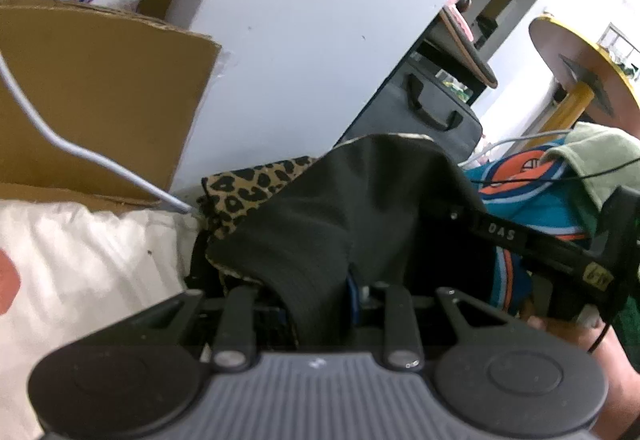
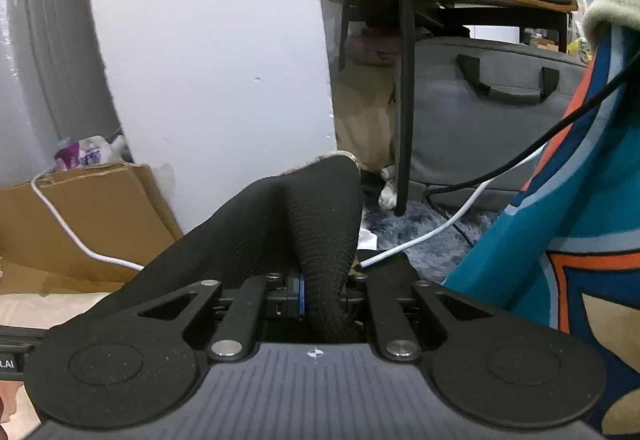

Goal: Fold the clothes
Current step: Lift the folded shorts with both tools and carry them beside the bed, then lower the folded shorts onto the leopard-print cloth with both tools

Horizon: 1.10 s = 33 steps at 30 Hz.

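Fabric fills both my views: the black garment [image 1: 332, 208], leopard print on its reverse, hangs raised between my tools. My left gripper [image 1: 320, 304] pinches a bunched fold of it at six o'clock, and my right gripper [image 2: 320, 296] clamps a rolled black edge the same way. White bedding [image 1: 80, 260] lies at eight o'clock in the left view, a cardboard box [image 1: 100, 100] above it at ten. A teal jersey [image 2: 560, 220] crowds three o'clock on the right.

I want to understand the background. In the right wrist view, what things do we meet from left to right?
Cardboard box → white cable → black garment → black table leg → grey bag → teal jersey.
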### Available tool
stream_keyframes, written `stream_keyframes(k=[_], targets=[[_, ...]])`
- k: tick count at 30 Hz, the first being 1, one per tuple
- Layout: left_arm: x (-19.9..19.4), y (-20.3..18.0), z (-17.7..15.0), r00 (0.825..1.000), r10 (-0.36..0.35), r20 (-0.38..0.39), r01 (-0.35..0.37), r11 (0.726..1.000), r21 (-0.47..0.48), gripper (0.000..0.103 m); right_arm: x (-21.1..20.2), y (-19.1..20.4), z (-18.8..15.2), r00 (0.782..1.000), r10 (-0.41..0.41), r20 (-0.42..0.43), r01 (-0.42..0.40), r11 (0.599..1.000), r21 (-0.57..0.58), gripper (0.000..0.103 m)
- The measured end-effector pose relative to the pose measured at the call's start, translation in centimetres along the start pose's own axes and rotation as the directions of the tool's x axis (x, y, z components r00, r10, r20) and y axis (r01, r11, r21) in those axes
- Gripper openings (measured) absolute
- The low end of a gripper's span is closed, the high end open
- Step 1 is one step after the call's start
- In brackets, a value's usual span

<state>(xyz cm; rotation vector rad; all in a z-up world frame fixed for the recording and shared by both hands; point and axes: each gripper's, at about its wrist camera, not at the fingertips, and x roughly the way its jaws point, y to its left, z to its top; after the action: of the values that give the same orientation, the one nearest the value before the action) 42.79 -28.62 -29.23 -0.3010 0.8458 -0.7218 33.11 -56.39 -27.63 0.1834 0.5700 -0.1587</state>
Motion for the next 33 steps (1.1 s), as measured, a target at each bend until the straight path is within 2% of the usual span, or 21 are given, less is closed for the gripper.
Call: stream_keyframes(k=[6,9,13,14,16,18,21,25,29,33], targets=[[1.9,0.0,0.6,0.999,-0.041,-0.024,0.042,0.999,0.035,0.029,1.8,-1.4,-0.4,0.999,-0.046,0.023,0.045,0.999,0.03,0.009],[3.2,0.3,0.5,0.998,0.007,-0.06,-0.004,0.998,0.061,0.034,3.6,-1.6,-1.1,0.997,-0.075,-0.005,0.075,0.997,0.027,0.012],[4.1,0.6,1.2,0.991,0.046,-0.124,-0.037,0.997,0.074,0.043,4.7,-1.9,-1.2,0.994,-0.103,-0.029,0.104,0.994,0.024,0.03],[4.1,0.4,1.5,0.989,0.056,-0.139,-0.045,0.995,0.084,0.046,4.7,-2.0,-1.0,0.994,-0.107,-0.033,0.107,0.994,0.021,0.038],[4.0,0.2,1.9,0.983,0.074,-0.169,-0.057,0.993,0.105,0.052,4.8,-2.1,-0.7,0.993,-0.113,-0.045,0.114,0.993,0.012,0.048],[3.8,0.1,2.3,0.977,0.092,-0.193,-0.07,0.991,0.118,0.058,4.6,-2.2,-0.3,0.991,-0.125,-0.054,0.126,0.992,0.015,0.048],[3.1,0.3,2.9,0.97,0.116,-0.212,-0.093,0.989,0.114,0.061,3.7,-2.3,0.0,0.989,-0.144,-0.034,0.145,0.989,0.02,0.059],[2.5,1.1,3.7,0.974,0.099,-0.203,-0.088,0.994,0.06,0.063,2.3,-2.7,-0.3,0.992,-0.124,-0.027,0.124,0.992,0.025,0.061],[3.6,2.1,3.9,0.974,0.069,-0.216,-0.071,0.997,-0.004,0.066,0.8,-2.3,-1.4,0.999,-0.022,-0.027,0.023,1.0,0.007,0.06],[4.8,2.7,3.6,0.975,0.026,-0.221,-0.041,0.997,-0.062,0.066,0.7,-1.4,-2.7,0.998,0.026,-0.055,-0.026,1.0,0.007,0.06]])
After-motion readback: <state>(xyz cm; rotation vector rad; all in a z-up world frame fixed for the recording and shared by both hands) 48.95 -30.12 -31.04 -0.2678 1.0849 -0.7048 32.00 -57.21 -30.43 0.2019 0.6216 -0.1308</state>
